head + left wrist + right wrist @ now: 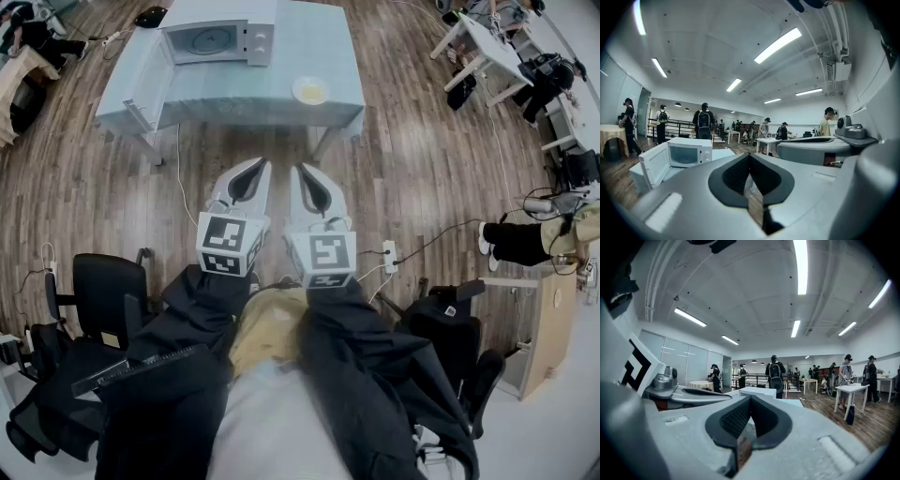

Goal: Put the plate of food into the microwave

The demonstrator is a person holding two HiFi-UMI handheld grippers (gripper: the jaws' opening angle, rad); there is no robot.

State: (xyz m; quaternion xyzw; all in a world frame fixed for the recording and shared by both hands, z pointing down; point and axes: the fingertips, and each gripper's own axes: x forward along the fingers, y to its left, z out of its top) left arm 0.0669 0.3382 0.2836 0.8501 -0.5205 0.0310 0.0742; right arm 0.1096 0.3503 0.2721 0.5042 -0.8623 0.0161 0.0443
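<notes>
My left gripper point(260, 169) and right gripper point(303, 173) hang side by side, jaws pressed together on nothing, as the plate of food point(311, 90) waits well ahead on the table point(234, 101), near the open microwave point(217, 37).

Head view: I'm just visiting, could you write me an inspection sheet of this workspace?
Surface: light blue table on a wood floor.
Job's things: microwave, door open; plate of food near the table's front edge.
Clutter: nothing seen.
Grippers: left gripper and right gripper shut, empty, side by side, short of the table.
Cables: one cable hangs from the table; power strip on the floor.
Surroundings: black chairs, other people, other tables.
</notes>
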